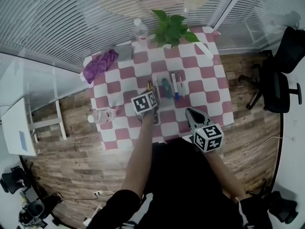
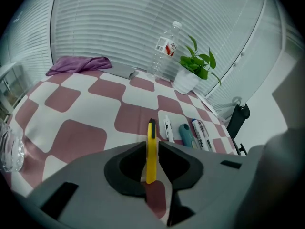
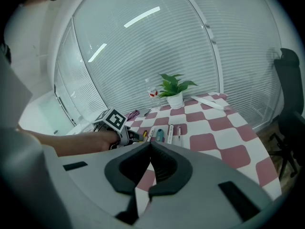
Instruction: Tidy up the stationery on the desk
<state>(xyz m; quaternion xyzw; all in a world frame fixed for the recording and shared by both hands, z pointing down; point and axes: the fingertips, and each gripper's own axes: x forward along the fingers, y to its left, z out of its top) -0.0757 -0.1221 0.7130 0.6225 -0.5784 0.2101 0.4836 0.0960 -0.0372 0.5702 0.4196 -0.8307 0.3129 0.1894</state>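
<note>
My left gripper [image 2: 151, 144] is shut on a yellow utility knife [image 2: 151, 156] with a black tip, which stands on edge between its jaws. In the head view this gripper [image 1: 148, 92] hangs over the middle of the checked table [image 1: 209, 97], just left of a row of stationery. The row holds a white tube [image 2: 167, 128], a teal item [image 2: 187, 134], a blue-capped marker [image 2: 197, 130] and a thin pen [image 2: 207, 138]. My right gripper [image 3: 150, 145] is shut and empty. It [image 1: 191, 114] hovers over the table's front right part.
At the far edge stand a potted plant [image 1: 171, 27] and a clear bottle [image 1: 139, 30]. A purple cloth [image 1: 99, 64] and a grey flat item [image 1: 125, 52] lie far left. A clear container [image 1: 101, 115] sits at the left edge. An office chair [image 1: 280, 75] stands to the right.
</note>
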